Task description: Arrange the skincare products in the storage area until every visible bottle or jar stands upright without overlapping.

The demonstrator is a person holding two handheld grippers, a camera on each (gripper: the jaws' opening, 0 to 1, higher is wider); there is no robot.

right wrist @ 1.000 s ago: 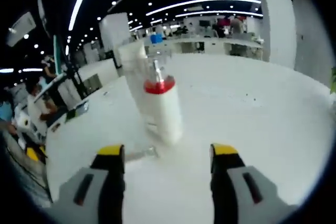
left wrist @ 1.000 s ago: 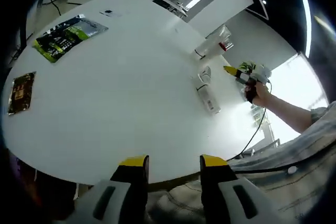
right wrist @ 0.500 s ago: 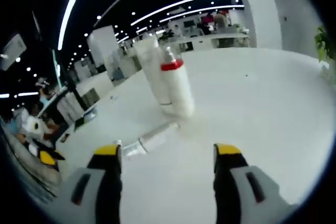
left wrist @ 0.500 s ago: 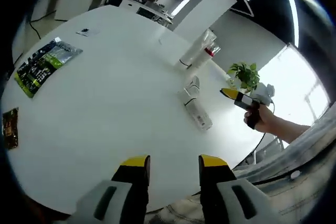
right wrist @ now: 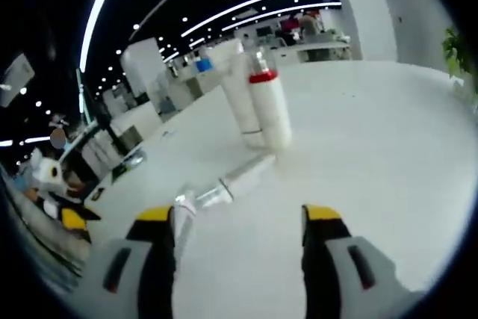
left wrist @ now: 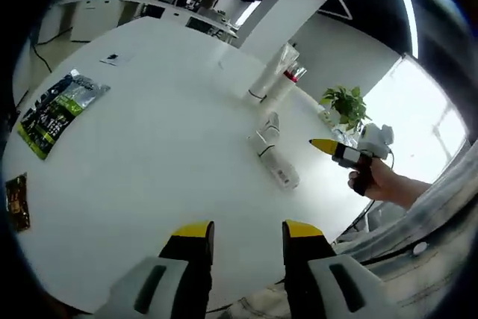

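In the left gripper view, a dark snack packet [left wrist: 16, 202] sits at the far left edge of the white worktop [left wrist: 149, 155], and a green and silver pouch [left wrist: 58, 108] lies above it in the upper left. The left claw [left wrist: 243, 238] rises from the bottom centre with its yellow-tipped jaws apart and nothing between them, held over the near edge of the worktop. Right of centre, two bottles lie on their sides: a small clear bottle [left wrist: 267, 126] and, just below it, a white tube [left wrist: 278, 169]. Higher up, near the top centre, a tall white bottle [left wrist: 266, 80] and a red-collared bottle [left wrist: 287, 82] stand close together. At the right, a hand [left wrist: 371, 179] holds the right claw [left wrist: 323, 145], off the worktop's edge, with a potted plant [left wrist: 345, 104] above it. In the right gripper view, the right claw [right wrist: 241, 222] stands at the bottom with its jaws apart and empty. A small clear bottle [right wrist: 185, 207] shows just inside the left jaw, a long tube [right wrist: 243, 178] lies slanting across the centre, and the two upright bottles [right wrist: 258, 102] stand side by side beyond it.
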